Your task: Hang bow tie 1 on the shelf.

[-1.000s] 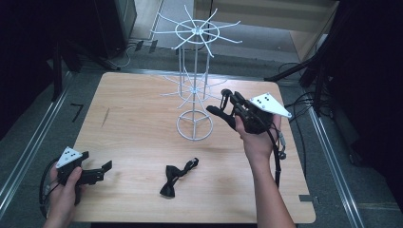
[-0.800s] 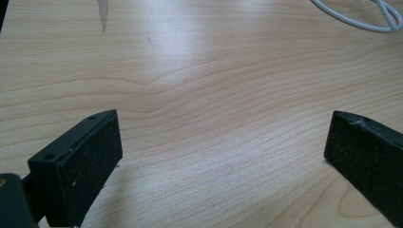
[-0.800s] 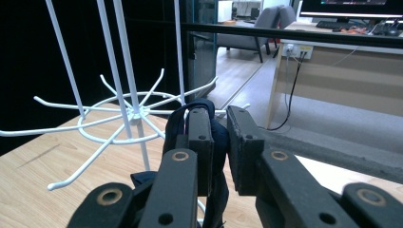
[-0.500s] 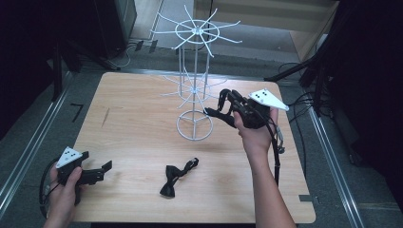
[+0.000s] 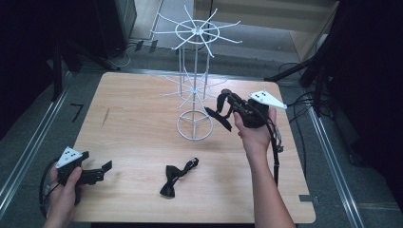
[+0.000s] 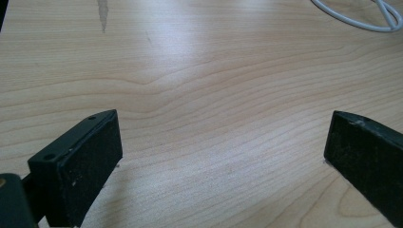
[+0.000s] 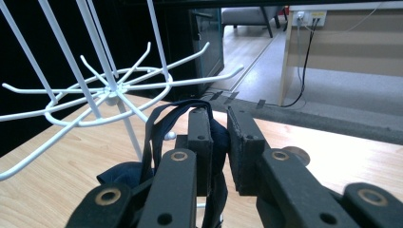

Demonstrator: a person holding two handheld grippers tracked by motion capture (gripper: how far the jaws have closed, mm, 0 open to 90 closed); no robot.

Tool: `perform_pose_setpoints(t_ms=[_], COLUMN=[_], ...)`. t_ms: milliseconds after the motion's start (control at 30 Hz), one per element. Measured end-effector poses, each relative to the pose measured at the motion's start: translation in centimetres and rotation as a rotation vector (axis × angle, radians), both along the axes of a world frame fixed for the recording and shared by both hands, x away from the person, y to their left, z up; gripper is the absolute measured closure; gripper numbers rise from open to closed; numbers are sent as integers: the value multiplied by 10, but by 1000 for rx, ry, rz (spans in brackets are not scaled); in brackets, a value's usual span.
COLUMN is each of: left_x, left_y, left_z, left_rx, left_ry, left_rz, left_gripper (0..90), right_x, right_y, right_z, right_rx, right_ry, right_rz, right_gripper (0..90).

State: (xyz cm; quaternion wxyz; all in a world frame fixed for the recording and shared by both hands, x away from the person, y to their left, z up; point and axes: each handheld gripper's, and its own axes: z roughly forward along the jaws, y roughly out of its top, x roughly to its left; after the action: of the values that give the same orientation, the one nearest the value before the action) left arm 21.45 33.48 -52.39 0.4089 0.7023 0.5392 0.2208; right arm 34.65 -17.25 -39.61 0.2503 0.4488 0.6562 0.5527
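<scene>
We work at a pale wood-grain bench (image 5: 142,118) with a dark streak near its left edge; grey floor, metal rails and cables surround it. The white wire rack (image 5: 195,90) is our landmark. Just right of it, our right tool (image 5: 223,107) is clenched on a dark bow tie (image 7: 161,142), its strap looping beside the rack's lower arms. In front of the rack a second bow tie (image 5: 173,178) lies flat. Well left of the rack and nearer us, our left tool (image 5: 102,170) rests released, with bare wood between its jaws.
</scene>
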Motion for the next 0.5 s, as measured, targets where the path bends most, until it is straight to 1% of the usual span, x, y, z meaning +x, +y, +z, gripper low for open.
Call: perform_pose_setpoints(t_ms=[333, 400, 500], left_x=[0, 0, 0], left_y=[0, 0, 0], left_z=[0, 0, 0], left_rx=[1, 0, 0], left_ry=[0, 0, 0], left_rz=[0, -1, -2], left_gripper=[0, 0, 0], right_x=[5, 6, 8], right_y=[6, 7, 11], right_z=[-7, -9, -12], right_rx=[10, 21, 22], right_ry=[13, 22, 20], right_rz=[9, 9, 12], right_gripper=[815, 816, 816])
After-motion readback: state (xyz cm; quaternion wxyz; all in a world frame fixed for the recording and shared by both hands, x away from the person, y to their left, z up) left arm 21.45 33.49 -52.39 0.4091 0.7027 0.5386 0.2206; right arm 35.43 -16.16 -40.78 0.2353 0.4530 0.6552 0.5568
